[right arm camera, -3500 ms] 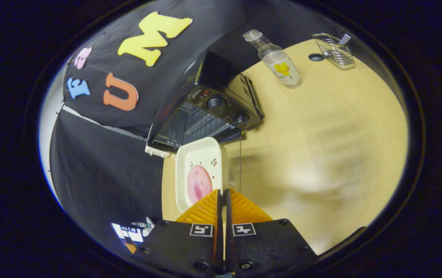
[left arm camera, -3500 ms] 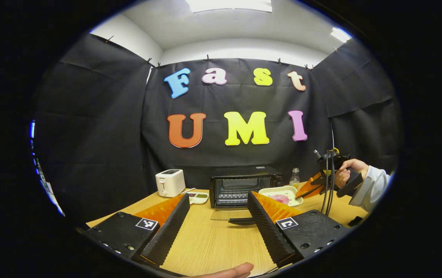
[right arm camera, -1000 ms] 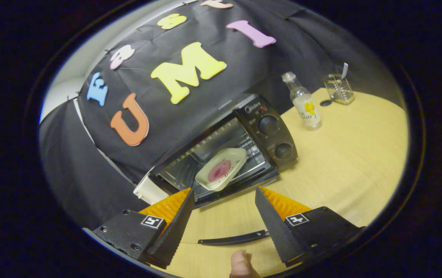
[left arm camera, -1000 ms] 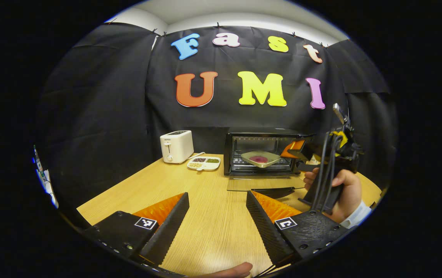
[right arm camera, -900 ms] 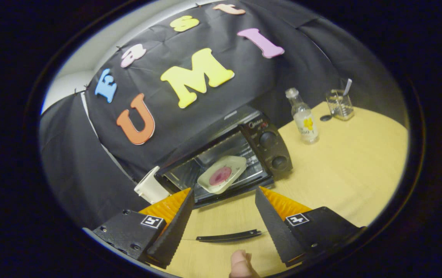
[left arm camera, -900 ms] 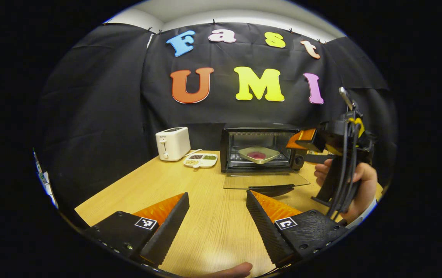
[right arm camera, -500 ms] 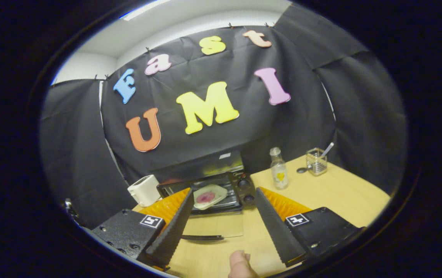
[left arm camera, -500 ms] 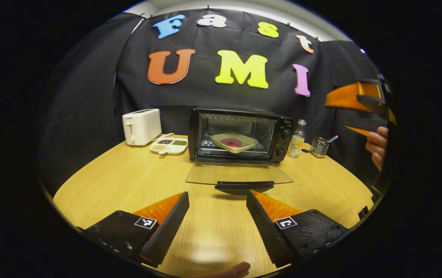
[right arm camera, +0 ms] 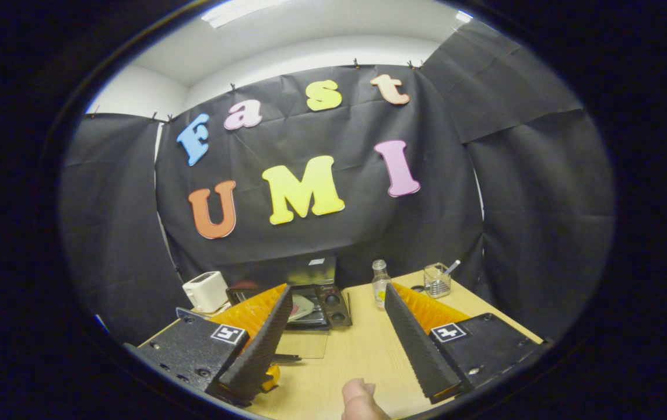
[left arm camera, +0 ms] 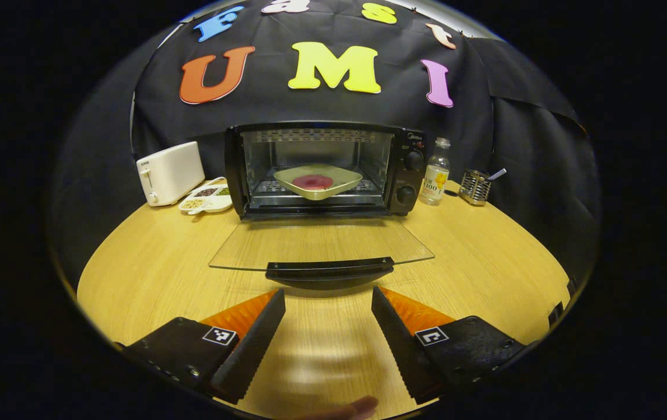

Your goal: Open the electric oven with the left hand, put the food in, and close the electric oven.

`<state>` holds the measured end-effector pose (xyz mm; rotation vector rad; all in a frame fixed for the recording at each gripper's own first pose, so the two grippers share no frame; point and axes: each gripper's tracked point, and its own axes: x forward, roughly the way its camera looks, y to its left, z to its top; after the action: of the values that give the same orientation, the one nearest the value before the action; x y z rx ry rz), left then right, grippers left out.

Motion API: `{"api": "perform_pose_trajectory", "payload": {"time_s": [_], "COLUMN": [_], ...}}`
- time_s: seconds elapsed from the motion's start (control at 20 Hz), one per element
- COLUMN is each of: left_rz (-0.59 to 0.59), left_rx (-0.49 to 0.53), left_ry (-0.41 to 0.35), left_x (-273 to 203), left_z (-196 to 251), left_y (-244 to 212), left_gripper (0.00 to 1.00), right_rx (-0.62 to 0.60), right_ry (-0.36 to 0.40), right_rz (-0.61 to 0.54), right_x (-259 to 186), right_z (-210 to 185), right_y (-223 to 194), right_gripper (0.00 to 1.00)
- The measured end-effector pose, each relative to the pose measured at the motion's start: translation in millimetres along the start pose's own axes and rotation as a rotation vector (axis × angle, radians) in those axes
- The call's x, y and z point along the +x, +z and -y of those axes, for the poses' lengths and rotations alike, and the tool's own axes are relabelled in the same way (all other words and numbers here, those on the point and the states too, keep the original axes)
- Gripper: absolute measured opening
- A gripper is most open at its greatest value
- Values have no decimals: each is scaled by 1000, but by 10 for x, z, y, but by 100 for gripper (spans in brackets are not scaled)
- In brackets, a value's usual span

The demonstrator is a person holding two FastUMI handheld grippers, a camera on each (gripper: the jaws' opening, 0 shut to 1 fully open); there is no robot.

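The black electric oven [left arm camera: 406, 169] stands at the back of the wooden table with its glass door [left arm camera: 322, 242] lying flat and open toward me. A cream plate [left arm camera: 339, 178] with a pink slice of food [left arm camera: 312, 182] rests on the rack inside. My left gripper [left arm camera: 327, 291] is open just in front of the door's dark handle [left arm camera: 329, 269], low over the table, with nothing between its fingers. My right gripper [right arm camera: 338, 289] is open and empty, held well back from the oven [right arm camera: 336, 309]; the plate [right arm camera: 301, 306] shows small beside one of its fingers.
A white toaster [left arm camera: 170, 172] and a divided snack dish [left arm camera: 205, 199] sit left of the oven. A small bottle [left arm camera: 434, 178] and a wire holder [left arm camera: 476, 186] stand to its right. The table [left arm camera: 485, 262] is bare wood on both sides of the door.
The right gripper set the plate on the oven rack, opened, and drew back and up. The left gripper moved forward toward the open door's handle.
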<state>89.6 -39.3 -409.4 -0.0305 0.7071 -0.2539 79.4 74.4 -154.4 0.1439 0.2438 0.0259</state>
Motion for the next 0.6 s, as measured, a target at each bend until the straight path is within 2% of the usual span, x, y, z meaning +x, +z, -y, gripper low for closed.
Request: {"api": "perform_pose_trajectory", "payload": {"time_s": [0.05, 0.1, 0.35, 0.45, 0.5, 0.6], "left_rz": [-17, -37, -93, -111, -124, -134], "left_rx": [1, 2, -7, -5, 1, 16], "left_ry": [-1, 2, 23, 40, 53, 87], "left_x": [54, 92, 269, 334, 359, 381], "left_z": [24, 55, 49, 13, -18, -83], "left_y": [-22, -75, -130, -156, -187, -193], "left_gripper": [95, 95, 95, 95, 95, 95], "right_rx": [9, 21, 28, 34, 38, 40], "right_ry": [1, 1, -3, 0, 3, 8], "right_rz": [1, 5, 5, 0, -4, -7], "right_x": [-24, -83, -164, -209, -229, -275], "right_z": [44, 93, 343, 401, 429, 474], "right_y": [23, 59, 87, 86, 77, 80], "right_gripper": [100, 96, 95, 100, 96, 96]}}
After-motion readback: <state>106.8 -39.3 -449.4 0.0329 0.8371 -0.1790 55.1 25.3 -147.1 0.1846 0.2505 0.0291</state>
